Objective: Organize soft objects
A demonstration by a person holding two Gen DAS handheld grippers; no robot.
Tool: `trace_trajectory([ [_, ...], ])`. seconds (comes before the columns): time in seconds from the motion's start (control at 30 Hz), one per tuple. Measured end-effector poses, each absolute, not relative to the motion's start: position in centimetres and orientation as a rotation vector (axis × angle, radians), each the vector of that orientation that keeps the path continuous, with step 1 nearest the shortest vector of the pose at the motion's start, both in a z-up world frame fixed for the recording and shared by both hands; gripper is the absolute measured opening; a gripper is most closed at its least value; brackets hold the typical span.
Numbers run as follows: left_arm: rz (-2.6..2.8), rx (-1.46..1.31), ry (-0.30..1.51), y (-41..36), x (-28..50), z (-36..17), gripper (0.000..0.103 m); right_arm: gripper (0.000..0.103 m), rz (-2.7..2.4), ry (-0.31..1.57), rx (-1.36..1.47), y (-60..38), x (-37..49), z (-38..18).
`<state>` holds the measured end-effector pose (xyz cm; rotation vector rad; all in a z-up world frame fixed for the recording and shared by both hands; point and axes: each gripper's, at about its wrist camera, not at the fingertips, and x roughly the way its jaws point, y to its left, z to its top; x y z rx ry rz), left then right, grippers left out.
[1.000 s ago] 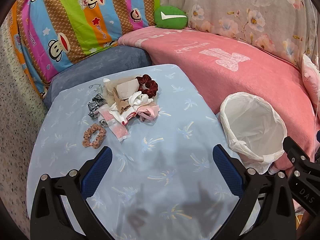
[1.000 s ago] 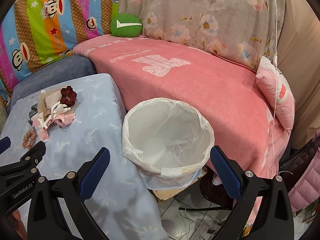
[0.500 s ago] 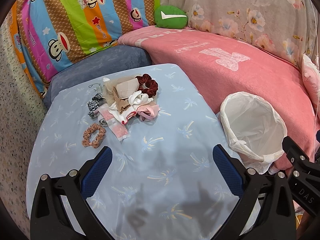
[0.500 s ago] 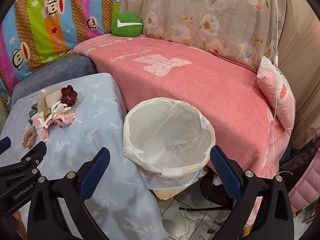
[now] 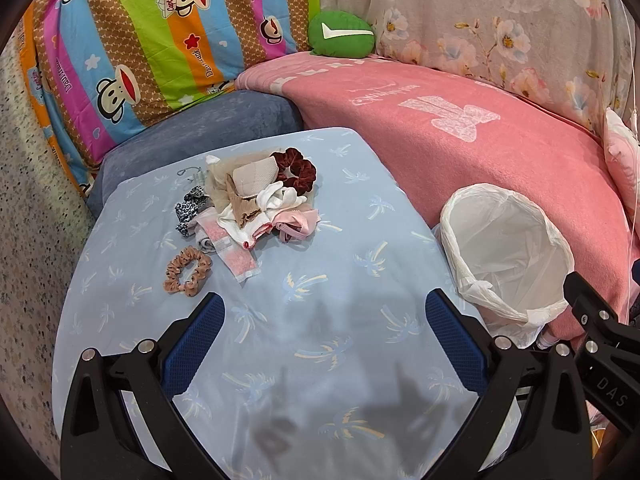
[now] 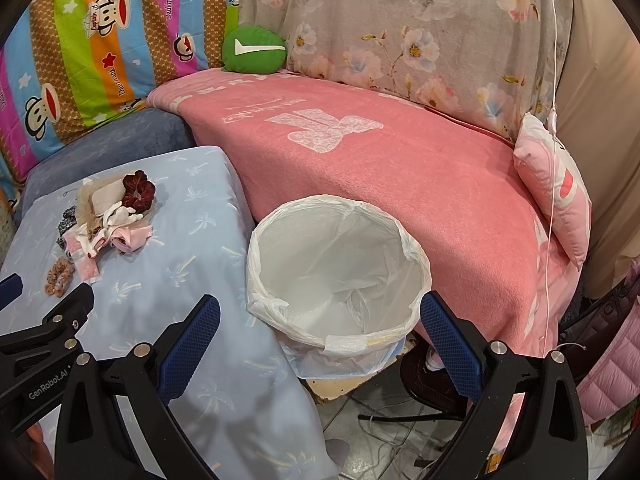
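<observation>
Hovering wide apart and empty, the left gripper faces the far pile of soft items; the right gripper, likewise spread, overlooks the lined bin

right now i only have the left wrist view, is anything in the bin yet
Observer: No. The bin holds only its white liner, right down to the bottom.
Operator: where's the right gripper
Observer: The right gripper is open and empty, hanging above the bin's near rim.
Operator: whats under the bin
Observer: A cardboard scrap shows at its base on the tile floor, with cables lying just in front.
</observation>
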<state>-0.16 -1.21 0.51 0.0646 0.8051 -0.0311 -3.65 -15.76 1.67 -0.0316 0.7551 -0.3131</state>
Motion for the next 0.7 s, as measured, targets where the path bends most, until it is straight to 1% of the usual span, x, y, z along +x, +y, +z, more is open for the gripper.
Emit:
trace_trajectory([
  [0.7,-0.047,0.07,0.805,-1.47,-0.13,0.08,0.096,0.097,-0.315,0.745,-0.023,-15.7,-3.75,1.64],
])
